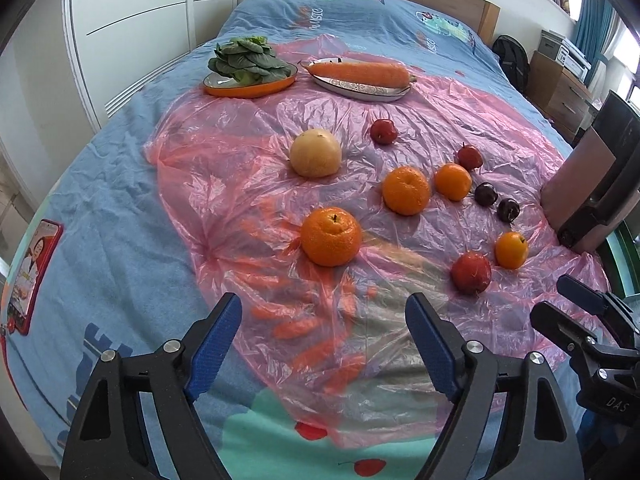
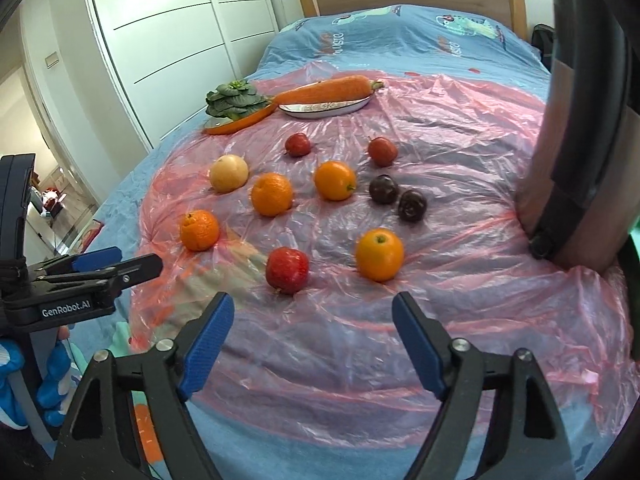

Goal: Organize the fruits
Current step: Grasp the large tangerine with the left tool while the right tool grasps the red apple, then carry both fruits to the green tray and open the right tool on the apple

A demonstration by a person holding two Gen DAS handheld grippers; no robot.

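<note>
We are at the start of the sorting: no fruit is held yet, and all of it lies loose on the pink sheet (image 1: pixel 224 168) over the bed, well short of the two plates at the far end. Going left to right in the left wrist view, our left gripper (image 1: pixel 324 344) stands wide with nothing between its blue pads, aimed down at the big orange (image 1: pixel 331 236) just ahead of it; beyond that lies the pale pear (image 1: pixel 316 153). Further right sit two more oranges (image 1: pixel 406 190), then three small red fruits, two dark plums (image 1: pixel 486 194) and the small orange (image 1: pixel 511 250) beside the red apple (image 1: pixel 472 272). In the right wrist view our right gripper (image 2: pixel 314 340) is also wide and empty, facing the red apple (image 2: pixel 287 270) and the orange (image 2: pixel 379 255). Next, we judge, each gripper must drop over its nearest fruit and close gently, since round fruit may roll on the slick plastic.
</note>
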